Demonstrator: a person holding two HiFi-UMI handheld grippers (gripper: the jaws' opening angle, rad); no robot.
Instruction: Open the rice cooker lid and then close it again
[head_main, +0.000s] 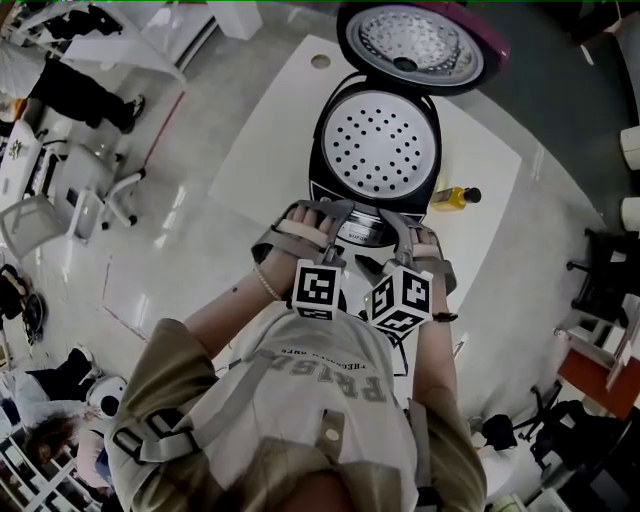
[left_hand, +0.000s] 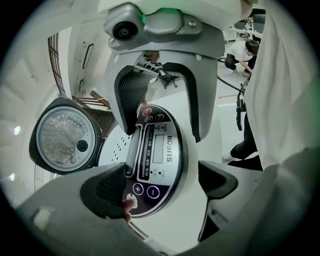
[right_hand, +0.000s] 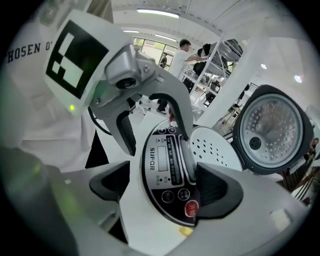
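The rice cooker (head_main: 378, 150) stands on a white table with its purple-rimmed lid (head_main: 420, 45) swung up and back, baring the perforated inner plate (head_main: 380, 140). Both grippers hover side by side over its front control panel (left_hand: 157, 150). My left gripper (head_main: 322, 212) is open, its jaws straddling the panel (left_hand: 160, 185) with nothing pinched; its left pad (left_hand: 107, 190) overlaps the panel's edge. My right gripper (head_main: 405, 225) is open too (right_hand: 165, 187), with the panel (right_hand: 162, 165) showing between its pads. The raised lid appears at the left (left_hand: 62, 136) in the left gripper view and at the right (right_hand: 272, 130) in the right one.
A yellow bottle (head_main: 455, 197) lies on the table (head_main: 270, 120) right of the cooker. An office chair (head_main: 90, 195) stands on the floor to the left. People work at racks in the background (right_hand: 182, 52).
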